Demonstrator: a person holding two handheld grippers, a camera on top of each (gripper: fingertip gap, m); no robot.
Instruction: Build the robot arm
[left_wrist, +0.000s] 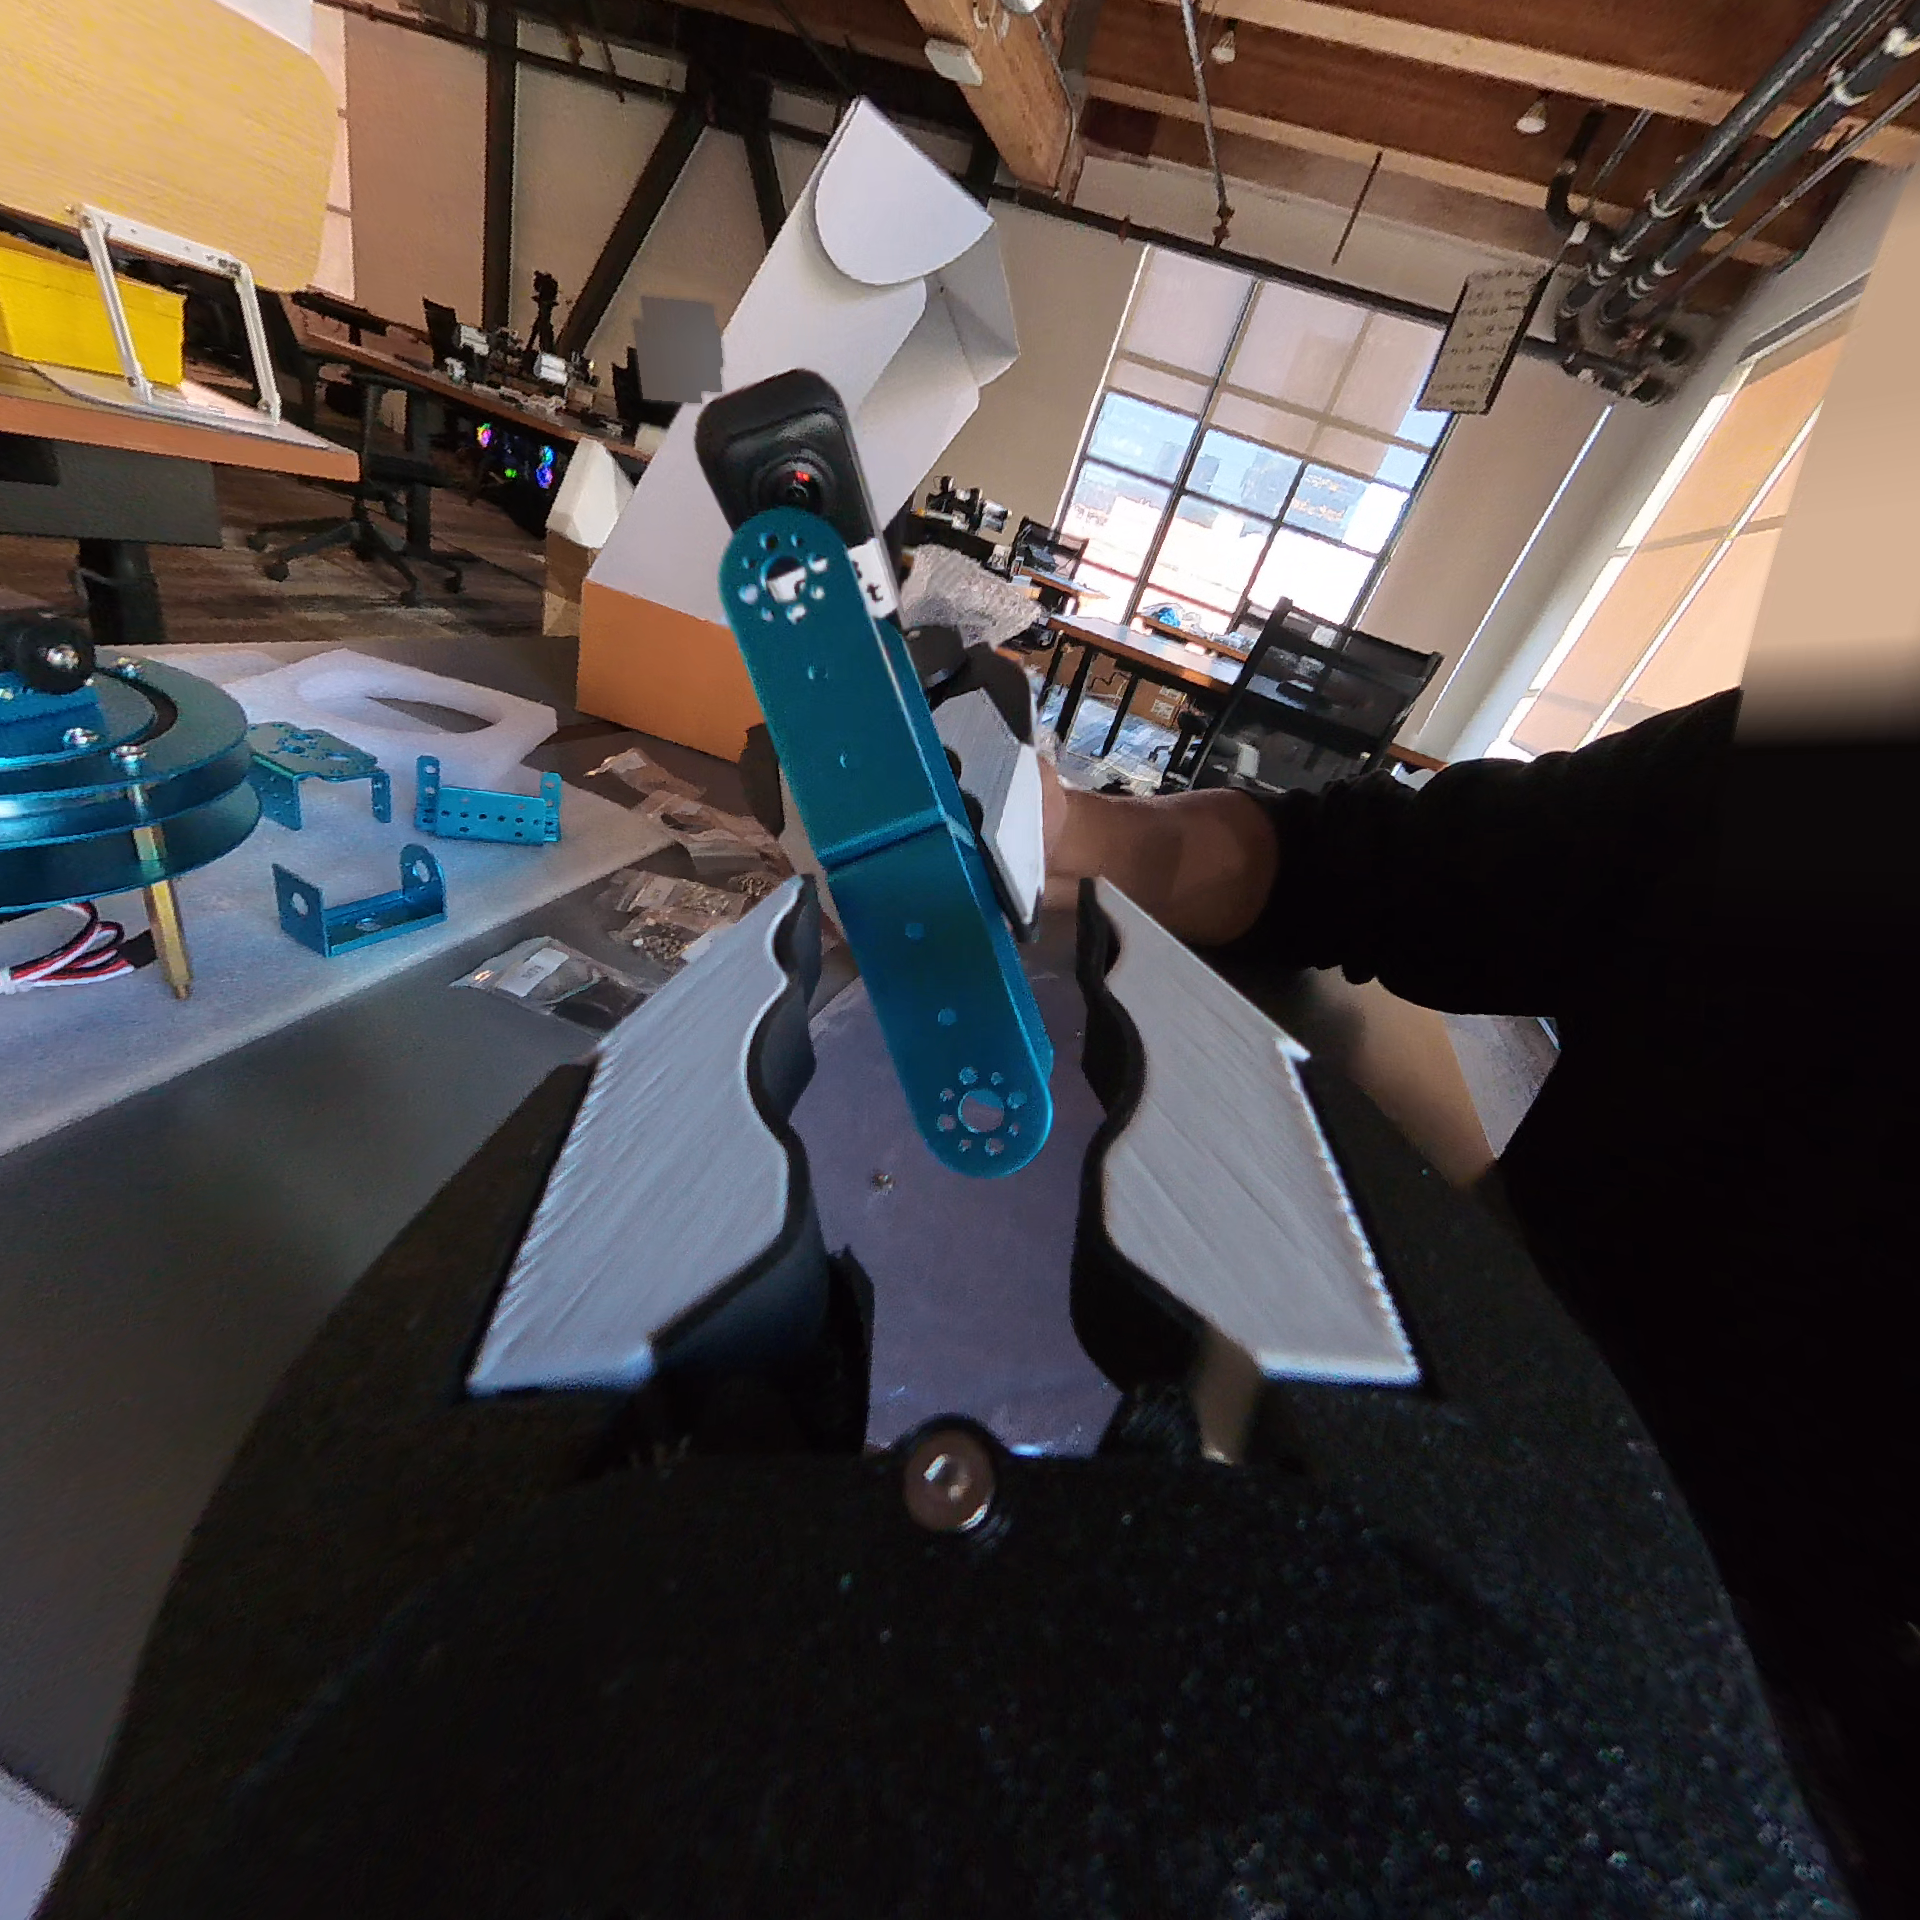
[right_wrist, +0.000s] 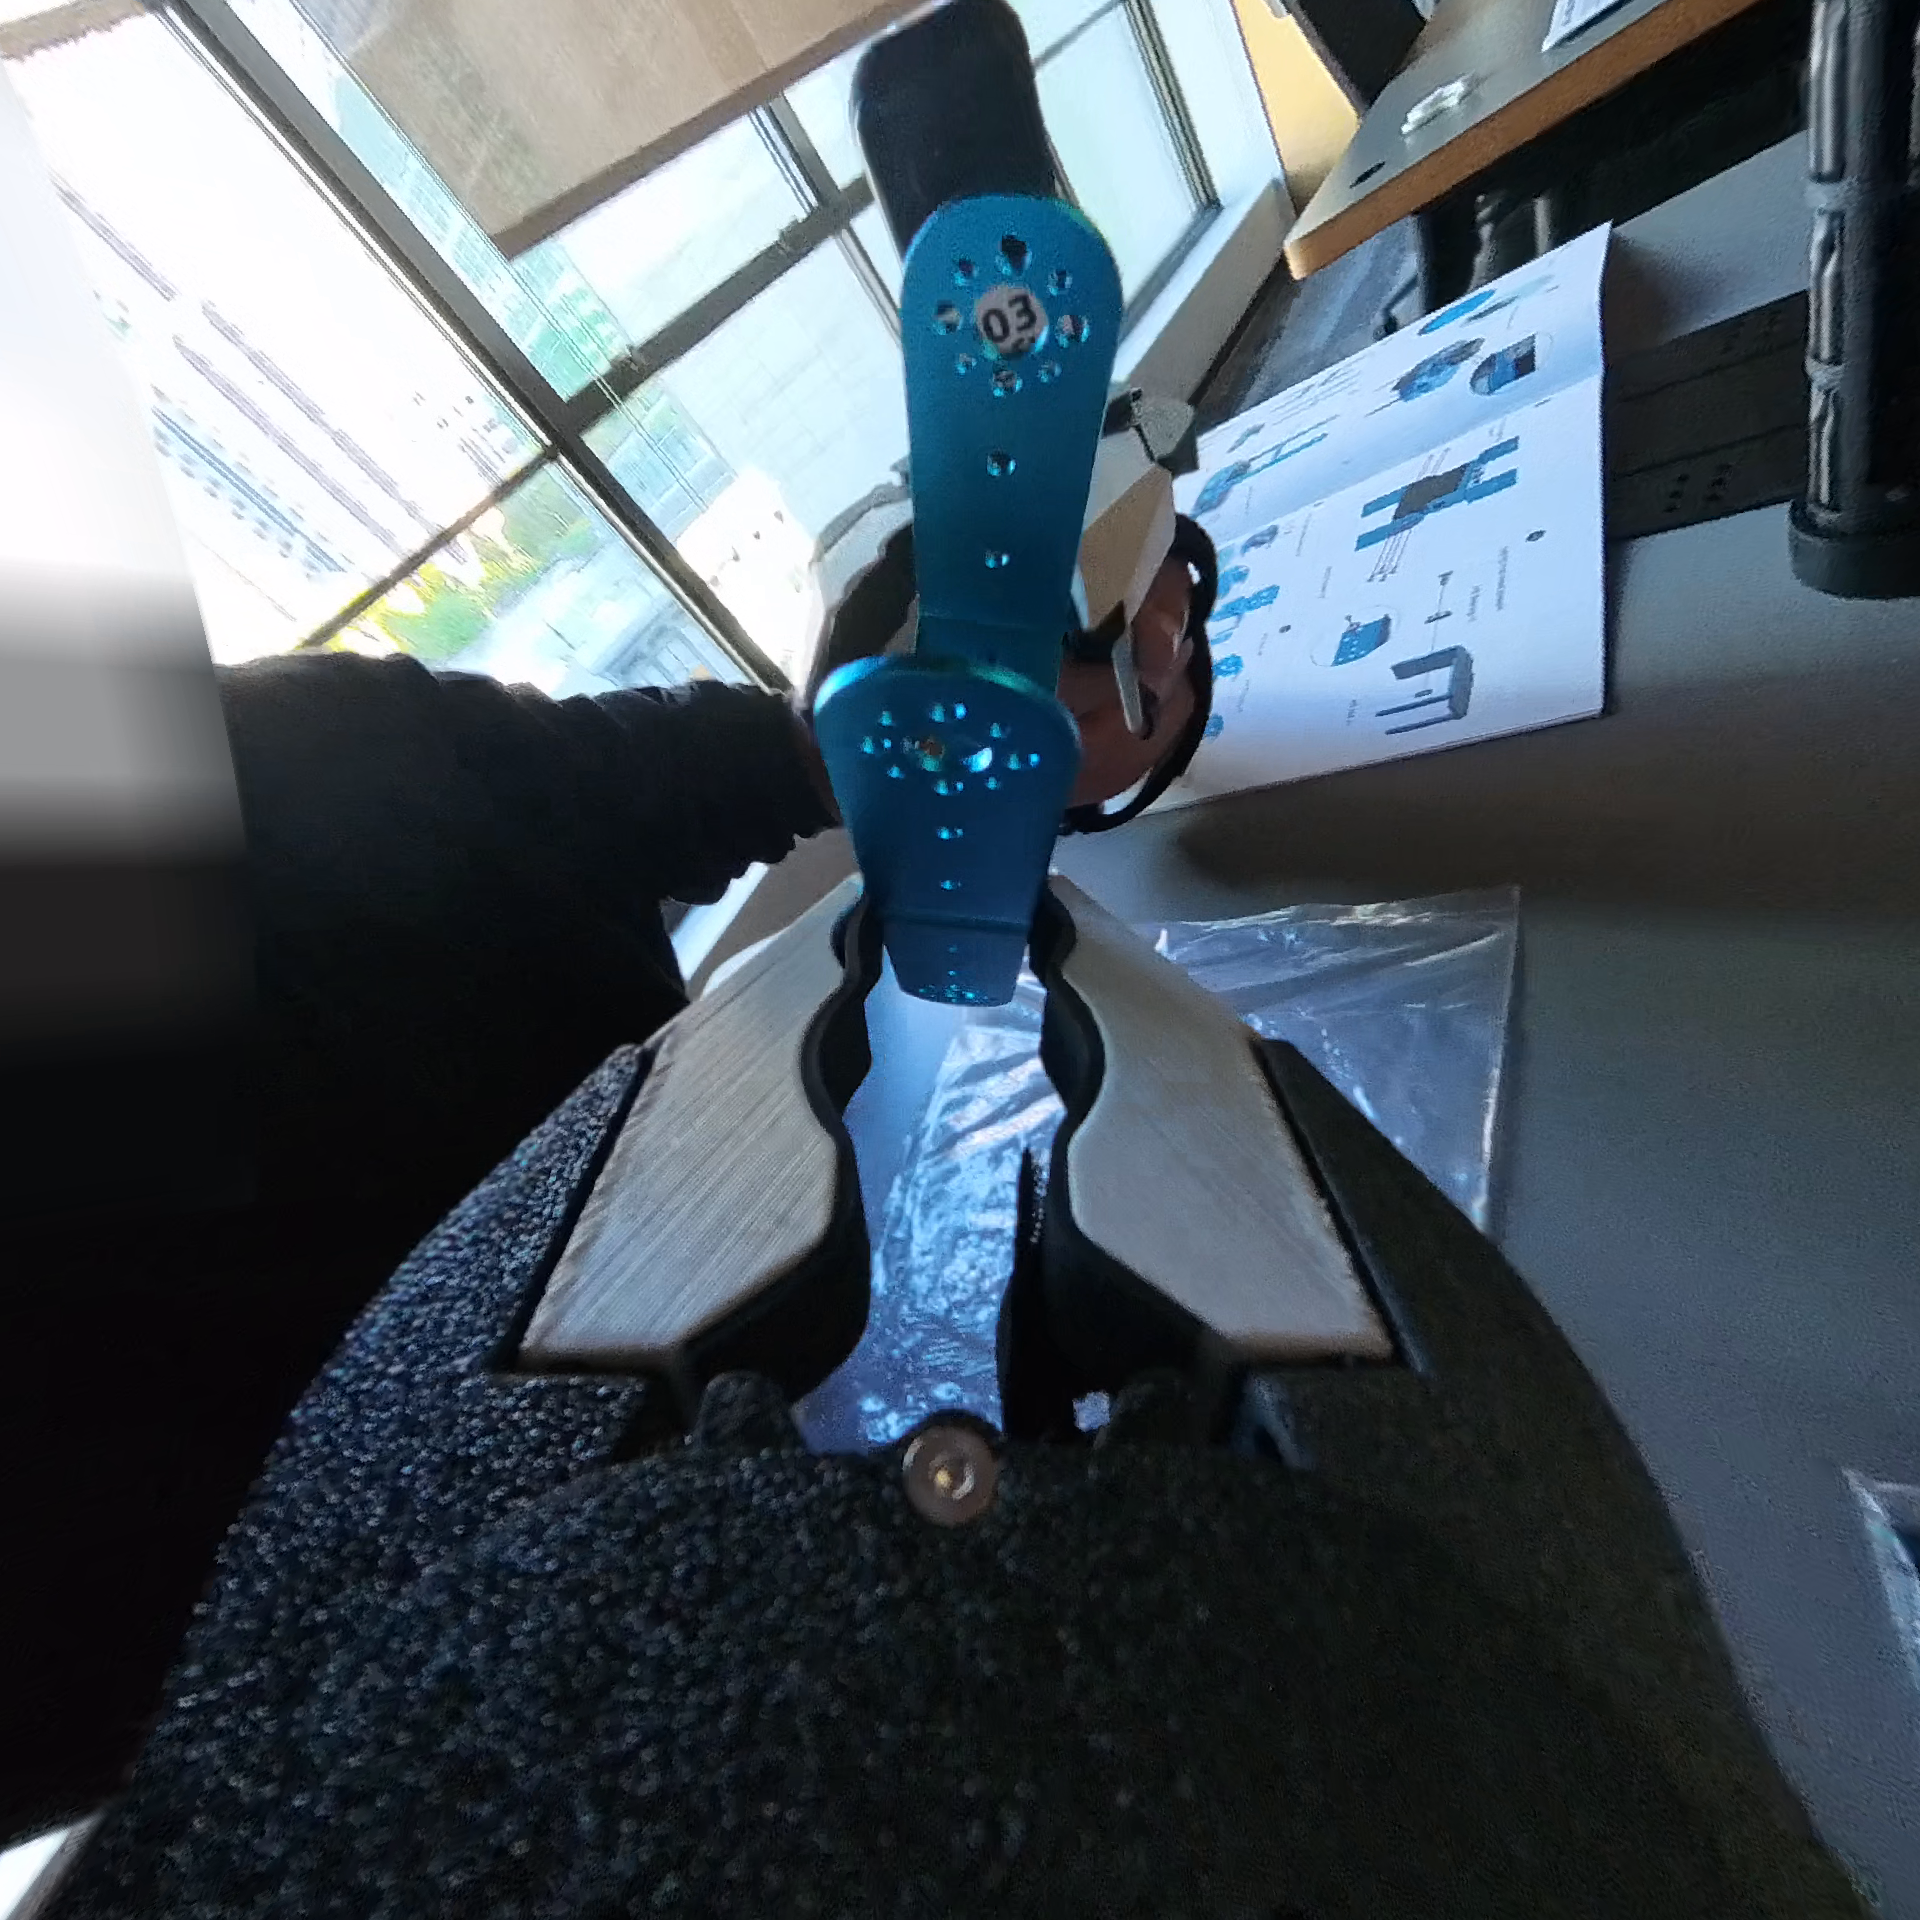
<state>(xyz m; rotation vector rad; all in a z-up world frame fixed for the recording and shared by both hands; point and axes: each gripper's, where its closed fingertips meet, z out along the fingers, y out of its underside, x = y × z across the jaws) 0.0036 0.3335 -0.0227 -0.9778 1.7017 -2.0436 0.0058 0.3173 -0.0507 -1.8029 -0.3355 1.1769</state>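
Left gripper (left_wrist: 940, 914): jaws apart, clamped on nothing; lower arm of the blue bracket (left_wrist: 894, 862) hanging in the gap, clear of both pads.
Right gripper (right_wrist: 951, 935): jaws drawn in tight, pinching the bracket (right_wrist: 961, 810) by its bent middle at the fingertips; seen in the left wrist view beyond the bracket (left_wrist: 997, 800), camera end up.
Bracket: blue metal strip with ringed holes at both ends, held in mid-air above the grey table (left_wrist: 312, 1122), tilted, one arm up, one arm toward the left gripper.
Table, left wrist view: round blue base (left_wrist: 104, 769) at the far left edge, three small blue brackets (left_wrist: 358, 909) beside it, white foam (left_wrist: 416, 707), small parts bags (left_wrist: 675, 894), an open white box (left_wrist: 831, 343) behind.
Table, right wrist view: open instruction booklet (right_wrist: 1455, 540) to the right, clear plastic bag (right_wrist: 1351, 1008) under the jaws, bare grey surface at lower right.
Person: dark sleeve (left_wrist: 1507, 862) reaching in from the side.
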